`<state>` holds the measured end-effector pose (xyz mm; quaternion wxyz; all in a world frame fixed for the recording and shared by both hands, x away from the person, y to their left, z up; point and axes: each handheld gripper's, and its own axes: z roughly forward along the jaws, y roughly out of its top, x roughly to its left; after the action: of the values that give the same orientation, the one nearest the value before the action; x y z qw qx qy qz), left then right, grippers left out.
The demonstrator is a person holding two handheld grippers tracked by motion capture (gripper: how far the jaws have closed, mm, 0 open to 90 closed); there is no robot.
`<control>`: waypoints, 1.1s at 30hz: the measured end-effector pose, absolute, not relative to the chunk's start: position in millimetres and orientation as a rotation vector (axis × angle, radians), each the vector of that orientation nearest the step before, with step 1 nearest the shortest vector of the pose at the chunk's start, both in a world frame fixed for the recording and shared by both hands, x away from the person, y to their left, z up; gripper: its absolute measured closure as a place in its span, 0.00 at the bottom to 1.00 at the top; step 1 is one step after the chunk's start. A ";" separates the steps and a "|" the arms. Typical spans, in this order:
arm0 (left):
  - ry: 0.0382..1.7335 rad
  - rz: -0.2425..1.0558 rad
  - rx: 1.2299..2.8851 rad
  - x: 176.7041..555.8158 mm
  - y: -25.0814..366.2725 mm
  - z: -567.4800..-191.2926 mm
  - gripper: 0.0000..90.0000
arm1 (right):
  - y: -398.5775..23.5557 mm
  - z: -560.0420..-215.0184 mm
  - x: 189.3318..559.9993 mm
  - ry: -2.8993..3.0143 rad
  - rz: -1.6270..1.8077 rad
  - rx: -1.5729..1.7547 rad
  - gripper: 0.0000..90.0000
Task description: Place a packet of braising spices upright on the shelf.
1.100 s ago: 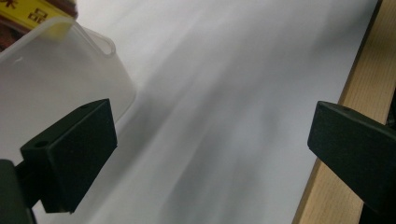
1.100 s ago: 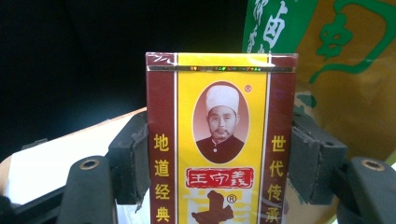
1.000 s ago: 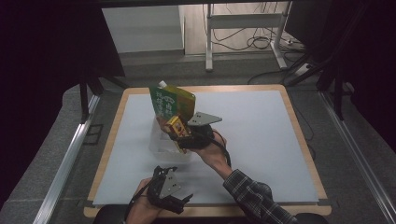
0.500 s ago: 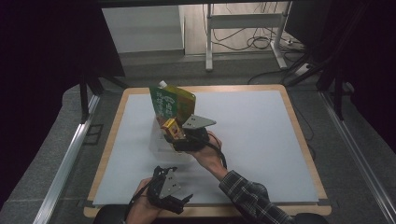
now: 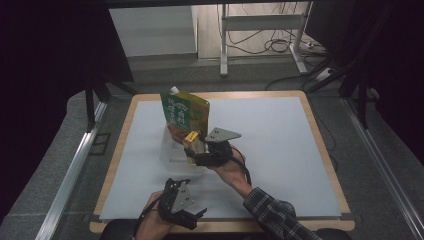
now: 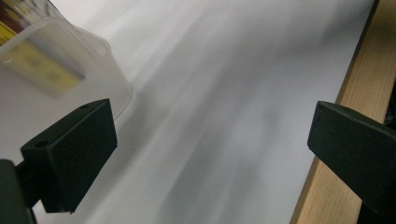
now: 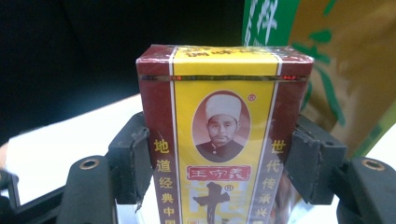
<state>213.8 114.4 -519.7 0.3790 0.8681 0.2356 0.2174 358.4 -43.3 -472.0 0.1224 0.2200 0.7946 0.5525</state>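
A small yellow and maroon box [image 5: 191,138] [image 7: 224,130] stands upright between the pads [image 7: 133,154] of my right gripper [image 5: 196,149] [image 7: 224,161], which is shut on its sides. The box hangs just over a clear plastic container [image 5: 172,156] [image 6: 56,60]. A tall green and yellow pouch [image 5: 184,112] [image 7: 327,60] stands in that container, right behind the box. My left gripper [image 5: 196,215] [image 6: 210,135] rests low near the table's front edge, open with nothing between its jaws.
The white mat [image 5: 280,130] covers a table with a wooden rim [image 5: 220,226] [image 6: 364,70]. The person's forearm in a plaid sleeve [image 5: 270,212] reaches in from the front. Beyond the table are a metal stand [image 5: 260,30] and cables on the floor.
The right gripper with the box has shifted only slightly beside the pouch. The left gripper has stayed in place.
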 end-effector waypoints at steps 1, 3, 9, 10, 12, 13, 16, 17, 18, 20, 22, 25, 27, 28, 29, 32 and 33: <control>0.601 0.556 2.219 213.8 114.2 -519.8 0.01 | -43.8 -473.8 358.2 2.324 1.604 0.639 0.36; 0.600 0.558 2.222 213.7 114.0 -519.9 0.01 | -43.8 -477.5 356.7 2.340 1.574 0.625 0.36; 0.596 0.560 2.228 213.7 113.3 -520.4 0.01 | -45.4 -483.0 355.7 2.368 1.542 0.654 0.36; 0.596 0.560 2.227 213.6 113.0 -520.5 0.02 | -45.4 -484.0 356.3 2.374 1.536 0.658 0.36; 0.594 0.559 2.229 213.4 112.2 -520.9 0.02 | -44.8 -486.2 357.0 2.386 1.522 0.671 0.36; 0.593 0.559 2.231 213.3 112.0 -520.9 0.02 | -44.1 -488.2 357.0 2.392 1.511 0.668 0.37; 0.594 0.559 2.230 213.4 111.8 -521.0 0.02 | -43.4 -488.8 356.9 2.397 1.500 0.670 0.36; 0.594 0.560 2.230 213.5 112.0 -521.0 0.02 | -43.1 -488.1 357.1 2.402 1.493 0.669 0.36; 0.594 0.561 2.231 213.6 112.3 -520.9 0.02 | -42.8 -487.4 357.4 2.406 1.489 0.671 0.36; 0.597 0.561 2.227 213.7 113.0 -520.6 0.02 | -42.6 -485.9 358.5 2.419 1.478 0.666 0.35; 0.599 0.561 2.226 214.0 113.5 -520.6 0.02 | -42.4 -484.5 360.0 2.438 1.464 0.646 0.31; 0.601 0.560 2.226 214.1 113.5 -521.0 0.02 | -42.9 -482.6 361.9 2.457 1.445 0.633 0.22; 0.598 0.561 2.228 213.9 113.2 -520.9 0.02 | -44.8 -480.1 362.9 2.464 1.458 0.632 0.18; 0.597 0.561 2.229 213.9 113.1 -520.9 0.02 | -45.6 -479.0 363.1 2.472 1.457 0.635 0.16; 0.597 0.561 2.230 213.8 112.9 -521.0 0.02 | -46.3 -478.0 363.5 2.481 1.455 0.636 0.14; 0.596 0.561 2.231 213.8 112.6 -521.1 0.02 | -49.1 -476.0 363.1 2.493 1.451 0.641 0.12; 0.596 0.561 2.231 213.8 112.6 -521.1 0.02 | -50.2 -475.5 362.8 2.492 1.448 0.642 0.11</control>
<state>213.8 112.6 -521.1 0.3732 0.8710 0.2326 0.2191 362.8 -50.2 -475.5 0.0945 0.2165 0.8402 0.4882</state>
